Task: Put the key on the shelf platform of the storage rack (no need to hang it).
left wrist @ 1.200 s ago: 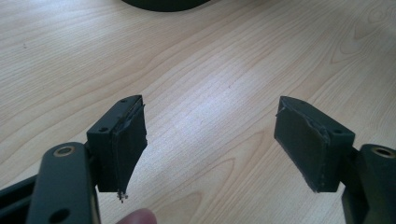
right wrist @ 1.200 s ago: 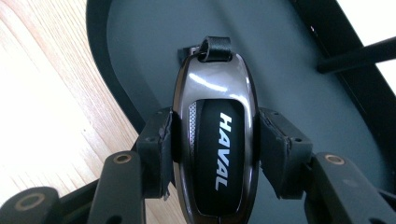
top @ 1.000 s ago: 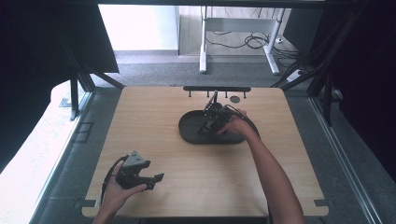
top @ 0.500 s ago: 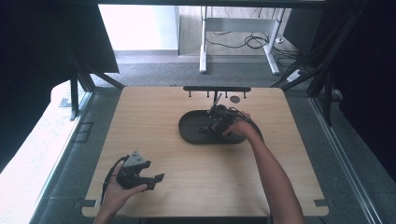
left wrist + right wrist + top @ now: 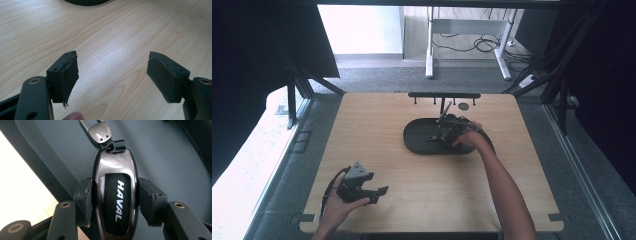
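Note:
A glossy dark car key fob (image 5: 115, 195) marked HAVAL, with a metal clip (image 5: 100, 133) on a short strap, is pinched between the pads of my right gripper (image 5: 113, 203). That gripper (image 5: 447, 131) hovers over the black oval tray (image 5: 417, 140) in the middle of the table. My left gripper (image 5: 374, 192) rests near the table's front left corner, its jaws wide apart over bare wood (image 5: 112, 72), nothing between them.
A black rack with small hooks (image 5: 444, 95) stands along the table's far edge, and a small dark round disc (image 5: 463, 106) lies near it. The tray's rim (image 5: 86, 2) shows at the top of the left gripper view. Open wooden surface lies between both hands.
My right gripper with the key fob has shifted slightly toward the near right over the tray. The left gripper has stayed put.

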`<move>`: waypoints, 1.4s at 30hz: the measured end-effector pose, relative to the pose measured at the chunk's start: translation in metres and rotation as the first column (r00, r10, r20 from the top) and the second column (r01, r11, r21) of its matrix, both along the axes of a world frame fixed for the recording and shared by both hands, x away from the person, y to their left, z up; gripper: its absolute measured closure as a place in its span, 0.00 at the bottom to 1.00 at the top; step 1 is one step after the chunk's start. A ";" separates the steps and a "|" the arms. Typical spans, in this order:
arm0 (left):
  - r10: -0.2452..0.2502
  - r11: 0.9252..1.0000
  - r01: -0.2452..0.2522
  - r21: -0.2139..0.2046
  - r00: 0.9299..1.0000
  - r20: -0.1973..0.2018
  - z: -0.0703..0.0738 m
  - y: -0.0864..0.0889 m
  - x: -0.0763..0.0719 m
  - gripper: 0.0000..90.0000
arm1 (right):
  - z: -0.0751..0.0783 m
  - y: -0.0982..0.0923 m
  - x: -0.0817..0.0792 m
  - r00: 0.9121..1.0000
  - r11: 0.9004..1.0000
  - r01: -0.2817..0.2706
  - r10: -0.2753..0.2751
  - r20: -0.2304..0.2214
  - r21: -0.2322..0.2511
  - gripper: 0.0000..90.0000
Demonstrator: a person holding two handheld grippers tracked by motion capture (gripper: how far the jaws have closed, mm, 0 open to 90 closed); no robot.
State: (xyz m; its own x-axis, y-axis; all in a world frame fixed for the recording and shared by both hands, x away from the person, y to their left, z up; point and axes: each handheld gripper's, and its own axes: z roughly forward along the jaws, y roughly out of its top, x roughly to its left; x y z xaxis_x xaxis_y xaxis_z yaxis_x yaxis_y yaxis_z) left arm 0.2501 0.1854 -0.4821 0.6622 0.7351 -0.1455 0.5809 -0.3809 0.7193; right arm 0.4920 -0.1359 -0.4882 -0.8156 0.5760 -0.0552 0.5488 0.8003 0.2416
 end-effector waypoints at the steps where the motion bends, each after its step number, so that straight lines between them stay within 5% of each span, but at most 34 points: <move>1: 0.000 1.000 0.000 0.000 1.000 0.000 0.000 0.000 0.000 0.28 | -0.001 0.000 0.000 1.000 1.000 -0.004 0.004 0.004 -0.003 0.55; 18: 0.000 1.000 0.000 0.002 1.000 -0.001 0.000 0.001 0.000 0.28 | -0.009 0.000 0.001 1.000 0.999 0.012 -0.012 -0.013 -0.043 0.54; 24: 0.001 1.000 -0.001 -0.002 1.000 -0.001 0.000 0.000 0.000 0.28 | -0.005 0.000 0.000 1.000 1.000 0.012 -0.012 0.007 -0.022 0.52; 42: -0.012 1.000 0.012 0.011 1.000 -0.001 -0.001 -0.004 -0.001 0.28 | 0.035 -0.001 -0.031 0.993 0.998 -0.051 0.046 0.113 0.043 0.45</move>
State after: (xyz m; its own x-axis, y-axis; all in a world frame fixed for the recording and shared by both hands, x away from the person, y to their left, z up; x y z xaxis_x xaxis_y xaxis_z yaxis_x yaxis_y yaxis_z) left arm 0.2495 0.1811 -0.4830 0.6707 0.7287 -0.1386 0.5772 -0.3954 0.7145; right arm 0.4610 -0.1364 -0.4529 -0.8326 0.5402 -0.1223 0.4774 0.8119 0.3361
